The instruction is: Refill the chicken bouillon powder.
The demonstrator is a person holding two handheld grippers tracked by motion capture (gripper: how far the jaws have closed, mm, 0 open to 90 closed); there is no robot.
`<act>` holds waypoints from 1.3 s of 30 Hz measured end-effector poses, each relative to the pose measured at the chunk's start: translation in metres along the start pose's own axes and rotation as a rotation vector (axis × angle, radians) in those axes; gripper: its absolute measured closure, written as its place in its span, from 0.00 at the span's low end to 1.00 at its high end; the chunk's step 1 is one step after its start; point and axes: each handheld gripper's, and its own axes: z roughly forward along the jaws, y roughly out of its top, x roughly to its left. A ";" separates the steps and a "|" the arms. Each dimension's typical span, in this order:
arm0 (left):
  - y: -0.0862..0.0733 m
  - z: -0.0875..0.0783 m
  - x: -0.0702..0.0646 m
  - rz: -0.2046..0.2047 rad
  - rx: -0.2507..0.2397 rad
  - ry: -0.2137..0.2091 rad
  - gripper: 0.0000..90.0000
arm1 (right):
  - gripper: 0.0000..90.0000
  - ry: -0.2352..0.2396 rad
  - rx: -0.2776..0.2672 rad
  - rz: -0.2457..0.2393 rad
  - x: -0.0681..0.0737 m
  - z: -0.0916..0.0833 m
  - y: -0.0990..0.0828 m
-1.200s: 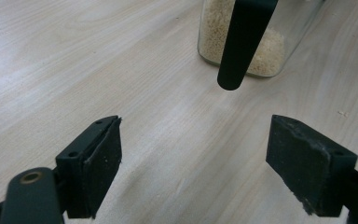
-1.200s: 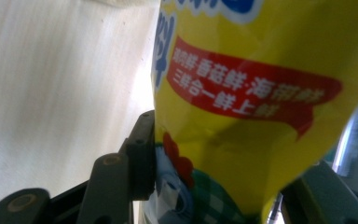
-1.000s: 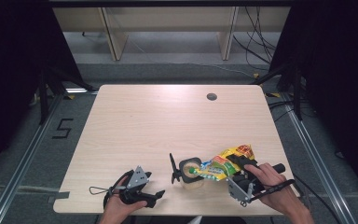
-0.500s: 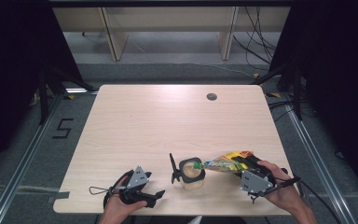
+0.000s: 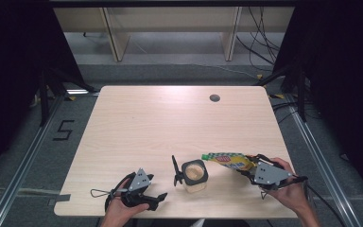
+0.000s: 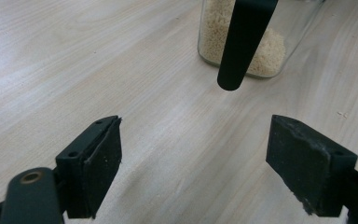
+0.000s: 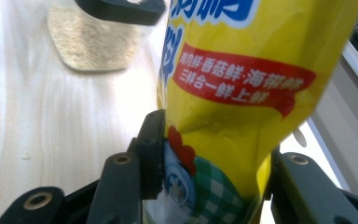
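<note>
The person is sitting at the near edge of the pale wooden table [image 5: 170, 123], working a gripper in each hand. The right gripper [image 5: 250, 168] is gripping a yellow seasoning packet [image 5: 227, 160], and in the right gripper view its two black jaws are pressing into the lower part of that packet [image 7: 242, 93] from either side, pinching the foil where a chicken and a green check pattern are printed; the jaws have just been closing a little further on it. The packet is lying nearly level above the tabletop, its far end pointing toward a clear glass jar [image 5: 194, 175] that is standing upright near the front edge, just beside the packet's tip. The jar is holding pale, fine granules, which in the left gripper view are showing through the glass [image 6: 256, 46] as a shallow layer at the bottom. A black hinged lid [image 5: 176, 170] is standing up at the jar's left side, swung open, and its dark bar is hanging down in front of the jar in the left gripper view. The left gripper [image 5: 158, 197] is resting low over the table by the front edge, to the left of the jar and apart from it, its jaws standing wide with nothing between them but bare wood. A small dark round hole [image 5: 214, 98] is sitting in the far part of the tabletop, well apart from everything else.
</note>
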 end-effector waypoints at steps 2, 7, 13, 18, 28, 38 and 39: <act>0.000 0.000 0.000 -0.002 -0.002 0.001 0.20 | 0.65 0.008 -0.029 0.056 -0.003 0.000 -0.007; 0.001 -0.001 0.000 0.015 -0.009 -0.007 0.20 | 0.66 0.010 -0.082 0.158 -0.009 -0.002 -0.023; 0.001 -0.001 0.001 0.017 -0.016 -0.005 0.19 | 0.66 0.003 -0.134 0.265 -0.015 -0.007 -0.040; 0.001 -0.001 0.000 0.004 -0.007 0.000 0.20 | 0.66 -0.010 -0.132 0.309 -0.018 -0.011 -0.048; 0.000 -0.002 -0.001 -0.027 -0.028 -0.005 0.20 | 0.65 -0.012 -0.096 0.384 -0.017 -0.018 -0.054; 0.000 -0.002 -0.001 -0.012 -0.022 0.003 0.20 | 0.59 -0.051 -0.071 0.450 -0.011 -0.029 -0.061; 0.000 -0.002 -0.001 -0.006 -0.031 -0.001 0.20 | 0.59 -0.055 -0.069 0.463 -0.010 -0.029 -0.061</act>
